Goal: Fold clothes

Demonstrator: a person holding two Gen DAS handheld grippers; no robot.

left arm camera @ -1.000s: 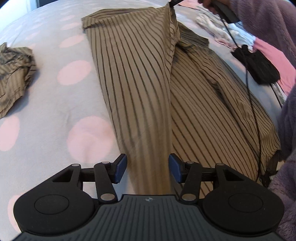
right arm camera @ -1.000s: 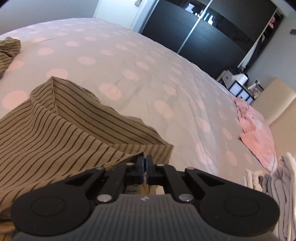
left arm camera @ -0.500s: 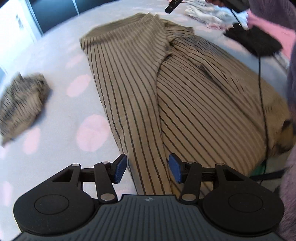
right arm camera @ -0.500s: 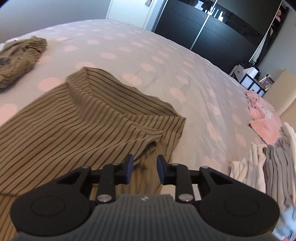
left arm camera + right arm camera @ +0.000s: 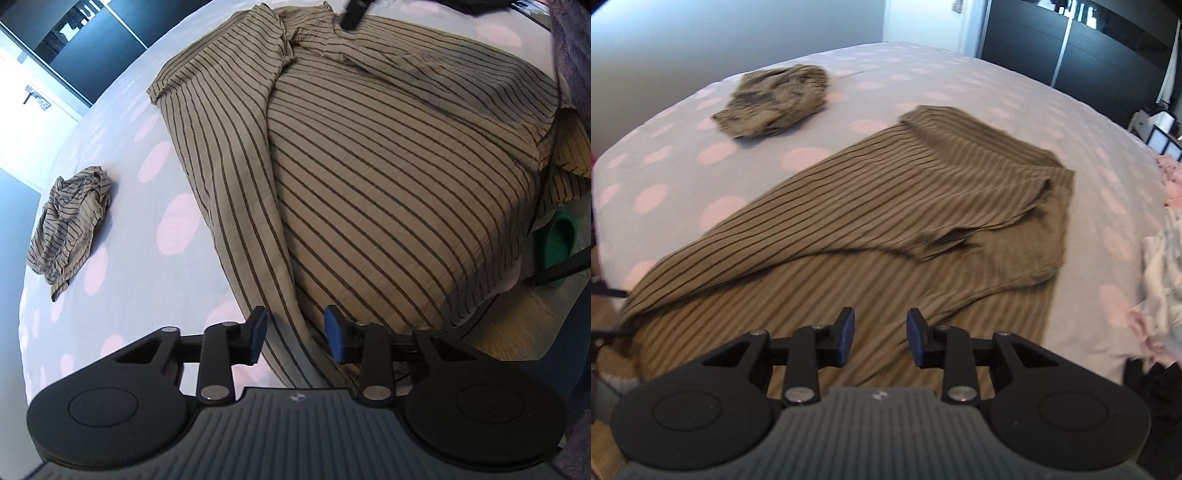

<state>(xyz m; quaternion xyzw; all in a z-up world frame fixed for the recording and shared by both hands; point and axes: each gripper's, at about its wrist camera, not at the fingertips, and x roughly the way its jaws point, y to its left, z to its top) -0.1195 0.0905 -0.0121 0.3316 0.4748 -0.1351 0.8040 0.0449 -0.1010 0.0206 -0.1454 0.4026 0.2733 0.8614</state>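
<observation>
Both the left tool and the right tool are open and hold nothing above the striped brown garment, spread on the spotted bed; it looks soft and floppy, so pinch an edge.

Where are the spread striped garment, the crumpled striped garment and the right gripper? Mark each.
spread striped garment (image 5: 388,192), left wrist view, middle of top layer
crumpled striped garment (image 5: 775,99), right wrist view, centre of heap
right gripper (image 5: 880,338), right wrist view, between open fingertips
</observation>
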